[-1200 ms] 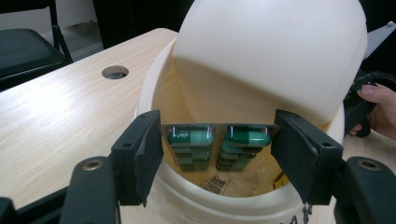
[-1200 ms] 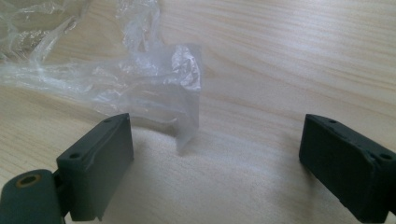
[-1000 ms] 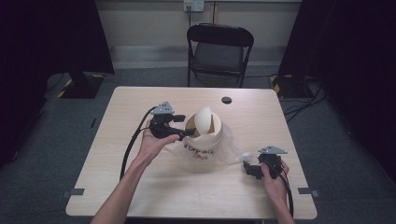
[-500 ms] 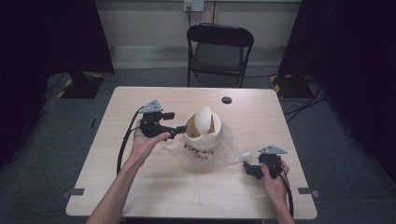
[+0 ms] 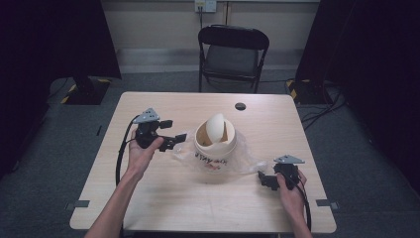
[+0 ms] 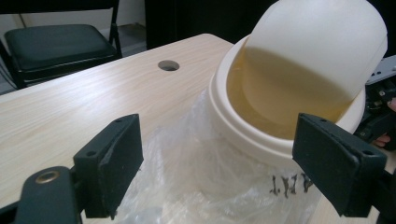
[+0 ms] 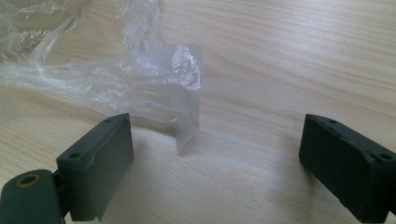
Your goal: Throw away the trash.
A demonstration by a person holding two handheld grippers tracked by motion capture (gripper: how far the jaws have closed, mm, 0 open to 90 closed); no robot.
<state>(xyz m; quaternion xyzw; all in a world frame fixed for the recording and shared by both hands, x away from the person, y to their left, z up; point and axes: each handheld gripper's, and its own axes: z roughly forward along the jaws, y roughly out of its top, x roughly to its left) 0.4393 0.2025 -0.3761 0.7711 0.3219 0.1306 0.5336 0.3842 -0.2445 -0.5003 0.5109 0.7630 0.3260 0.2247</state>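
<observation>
Left gripper (image 5: 174, 139) has just been opening, jaws apart and clear of the plastic bag (image 5: 184, 150) lining the small bin (image 5: 214, 147) at the table's (image 5: 148, 198) middle. Right gripper (image 5: 264, 179), jaws wide, waits near the bag's right edge, probably to tug it.

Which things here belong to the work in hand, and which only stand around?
In the work:
- small bin with swing lid
- clear plastic bag around it
- left tool
- right tool

Standing around:
- folding chair
- table hole
</observation>
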